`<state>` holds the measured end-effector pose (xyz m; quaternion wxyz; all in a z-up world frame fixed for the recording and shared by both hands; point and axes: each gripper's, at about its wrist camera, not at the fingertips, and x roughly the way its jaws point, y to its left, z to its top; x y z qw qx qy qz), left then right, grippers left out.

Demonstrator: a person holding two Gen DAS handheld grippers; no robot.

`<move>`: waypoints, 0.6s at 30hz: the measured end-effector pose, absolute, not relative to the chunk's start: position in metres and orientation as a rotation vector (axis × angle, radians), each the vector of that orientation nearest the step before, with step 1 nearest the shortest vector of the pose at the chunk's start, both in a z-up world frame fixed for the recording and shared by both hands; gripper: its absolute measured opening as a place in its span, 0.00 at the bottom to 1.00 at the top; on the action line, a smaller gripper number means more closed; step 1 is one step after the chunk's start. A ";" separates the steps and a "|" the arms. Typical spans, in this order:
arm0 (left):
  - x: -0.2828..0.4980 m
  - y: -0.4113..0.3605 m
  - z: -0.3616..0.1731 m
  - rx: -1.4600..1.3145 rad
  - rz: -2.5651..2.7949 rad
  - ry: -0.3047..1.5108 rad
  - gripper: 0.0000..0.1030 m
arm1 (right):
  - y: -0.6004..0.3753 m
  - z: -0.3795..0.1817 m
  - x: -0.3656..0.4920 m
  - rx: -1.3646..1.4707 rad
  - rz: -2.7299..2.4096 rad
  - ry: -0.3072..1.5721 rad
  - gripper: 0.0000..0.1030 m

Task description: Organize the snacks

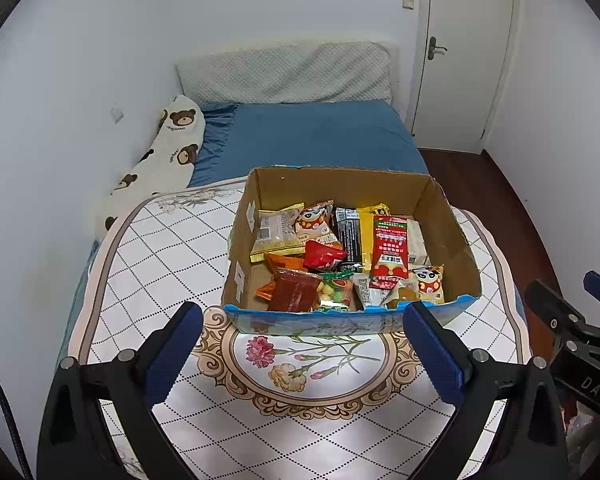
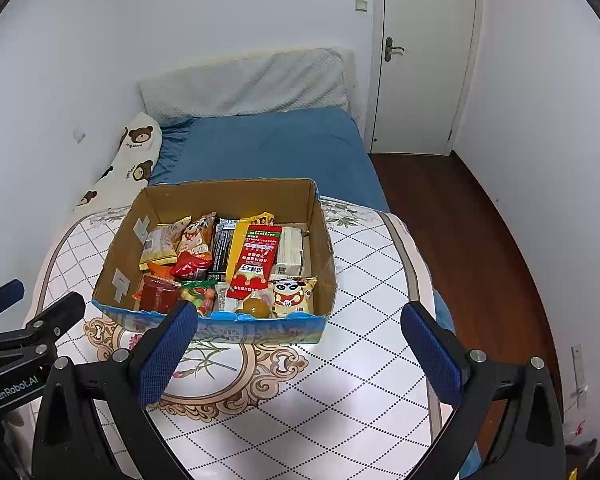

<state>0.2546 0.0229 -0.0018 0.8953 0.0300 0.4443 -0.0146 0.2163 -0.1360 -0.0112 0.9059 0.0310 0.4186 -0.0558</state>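
Note:
An open cardboard box [image 1: 452,216] [image 2: 120,240] stands on a round table and holds several snack packets. Among them are a long red packet [image 1: 388,252] [image 2: 256,256], a yellow bag [image 1: 276,232], a black bar [image 1: 348,236] and a panda-print bag [image 1: 430,284] [image 2: 292,292]. My left gripper [image 1: 302,320] is open just short of the box's front wall, nothing between its blue pads. My right gripper [image 2: 300,320] is open too, in front of the box's right corner. Each gripper shows at the edge of the other's view.
The table wears a white cloth [image 1: 172,248] [image 2: 372,280] with a dotted diamond grid and a flower medallion [image 1: 300,356]. Behind it lies a bed with a blue sheet [image 1: 316,136] and a bear-print pillow [image 1: 168,152]. A white door [image 2: 424,56] and dark wood floor [image 2: 460,240] are right.

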 end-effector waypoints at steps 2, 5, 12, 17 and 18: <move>0.254 0.023 -0.002 0.061 -0.030 0.922 1.00 | -0.136 -0.010 0.216 0.064 -0.113 0.864 1.00; 0.254 0.023 -0.001 0.061 -0.026 0.920 1.00 | -0.136 -0.010 0.216 0.065 -0.109 0.863 1.00; 0.253 0.025 0.002 0.057 -0.021 0.916 1.00 | -0.137 -0.010 0.216 0.064 -0.104 0.863 1.00; 0.253 0.025 0.002 0.056 -0.021 0.913 1.00 | -0.137 -0.009 0.216 0.064 -0.104 0.862 1.00; 0.253 0.025 0.002 0.056 -0.023 0.914 1.00 | -0.137 -0.009 0.216 0.063 -0.103 0.862 1.00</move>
